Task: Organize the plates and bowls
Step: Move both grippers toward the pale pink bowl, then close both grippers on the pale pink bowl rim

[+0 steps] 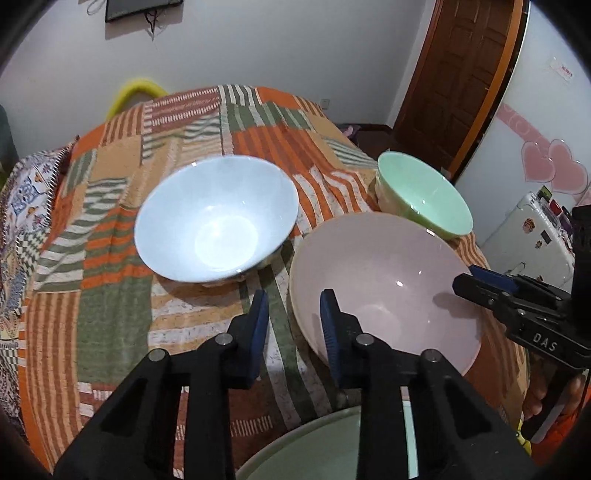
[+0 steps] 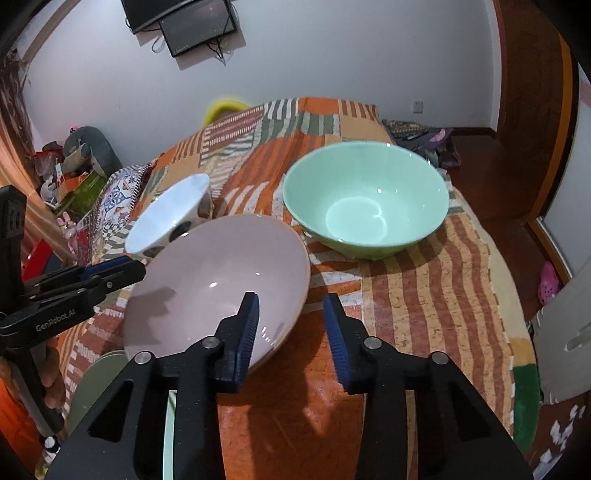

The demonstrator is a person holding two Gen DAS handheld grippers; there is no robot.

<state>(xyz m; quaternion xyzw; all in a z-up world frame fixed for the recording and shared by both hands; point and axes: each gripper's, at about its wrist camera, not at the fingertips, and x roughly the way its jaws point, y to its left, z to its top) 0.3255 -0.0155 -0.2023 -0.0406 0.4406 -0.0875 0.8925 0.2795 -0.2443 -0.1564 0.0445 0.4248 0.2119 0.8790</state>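
- Three bowls sit on a bed covered by a patchwork blanket (image 1: 122, 325) of orange, green and cream stripes.
- White bowl (image 1: 216, 218): upper centre-left of the left wrist view, upright; in the right wrist view it shows at centre-left, partly behind the pink one, with dark spots on its outer wall.
- Pink bowl (image 1: 388, 291): right of centre in the left wrist view, lower centre-left in the right wrist view. It looks tilted, its far rim higher than the near one; I cannot tell what holds it up.
- Green bowl (image 2: 365, 199): upper right of centre in the right wrist view, upright, just beyond the pink one; whether they touch is unclear.
- Left gripper (image 1: 293, 332): bottom centre of its own view, jaws moderately apart and holding nothing. The right pad lies over the pink bowl's near rim, the left pad over the blanket. I cannot tell if the pad touches the rim.
- Right gripper (image 2: 291, 332): bottom centre of its own view, jaws moderately apart and holding nothing. The left pad overlaps the pink bowl's near edge, the right pad is over the blanket.
- Pale green plate (image 1: 317, 446): its rim shows at the bottom edge of both views, under the grippers.
- Wooden door (image 1: 454, 74): upper right of the left wrist view.
- Dark screen (image 2: 192, 22): top left on the wall in the right wrist view.
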